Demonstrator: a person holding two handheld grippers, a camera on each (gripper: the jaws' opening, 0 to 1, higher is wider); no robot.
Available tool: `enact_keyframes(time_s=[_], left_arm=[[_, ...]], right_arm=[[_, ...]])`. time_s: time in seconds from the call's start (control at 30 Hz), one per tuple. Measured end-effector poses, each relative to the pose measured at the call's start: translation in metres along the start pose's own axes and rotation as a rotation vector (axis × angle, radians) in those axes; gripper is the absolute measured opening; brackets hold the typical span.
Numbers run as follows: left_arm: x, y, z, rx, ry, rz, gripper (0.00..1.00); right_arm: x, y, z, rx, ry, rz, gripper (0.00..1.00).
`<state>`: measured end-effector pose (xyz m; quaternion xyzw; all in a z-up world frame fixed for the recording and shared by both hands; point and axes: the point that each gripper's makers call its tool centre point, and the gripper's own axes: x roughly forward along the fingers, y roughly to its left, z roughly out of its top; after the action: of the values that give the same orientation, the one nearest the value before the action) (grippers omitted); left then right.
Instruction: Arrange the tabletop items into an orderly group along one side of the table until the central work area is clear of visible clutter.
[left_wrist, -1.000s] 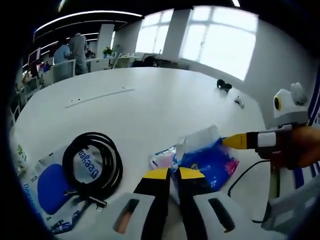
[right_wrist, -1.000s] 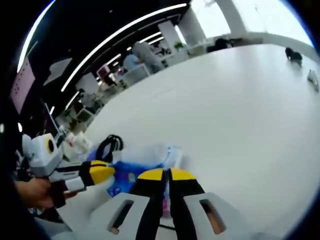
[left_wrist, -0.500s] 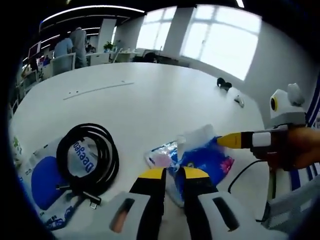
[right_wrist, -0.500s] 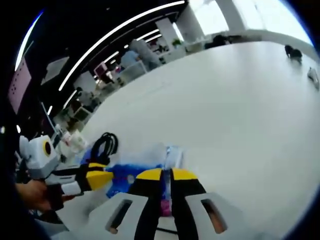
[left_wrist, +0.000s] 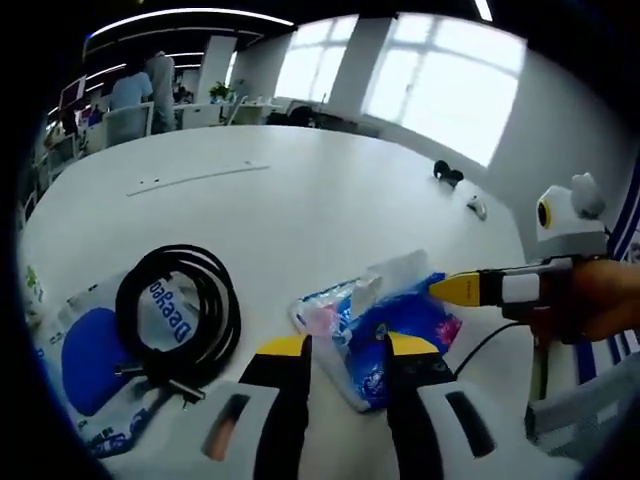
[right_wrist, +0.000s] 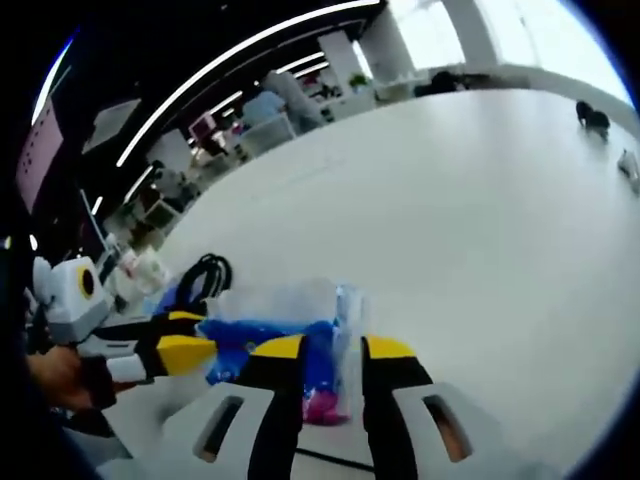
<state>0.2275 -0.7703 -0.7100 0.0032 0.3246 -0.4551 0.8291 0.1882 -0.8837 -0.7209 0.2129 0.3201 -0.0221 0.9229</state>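
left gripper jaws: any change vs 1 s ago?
Yes. The left gripper has opened: its jaws, earlier shut, now stand apart either side of the blue packet on the table.

The table (left_wrist: 300, 200) had a smooth white top with a soft sheen. The blue packet (left_wrist: 390, 325) was glossy, crinkled plastic film that caught the light, clear at one end. The black cable (left_wrist: 185, 320) looked like smooth rubbery plastic, with a metal plug. Under it lay a white and blue plastic bag (left_wrist: 85, 360), thin and slightly shiny.
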Motion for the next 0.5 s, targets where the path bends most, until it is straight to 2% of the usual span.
enact_keyframes(time_s=[0.1,0.33,0.5], left_arm=[[-0.003,0.002,0.002,0.003,-0.005,0.005,0.33],[-0.012,0.007,0.014,0.013,-0.045,0.014,0.46],[-0.02,0.018,0.021,0.004,-0.068,0.035,0.46]], right_arm=[[-0.003,0.0,0.003,-0.015,-0.002,-0.007,0.25],[-0.005,0.002,0.014,-0.015,-0.012,-0.006,0.35],[-0.003,0.008,0.025,-0.027,-0.035,0.005,0.38]])
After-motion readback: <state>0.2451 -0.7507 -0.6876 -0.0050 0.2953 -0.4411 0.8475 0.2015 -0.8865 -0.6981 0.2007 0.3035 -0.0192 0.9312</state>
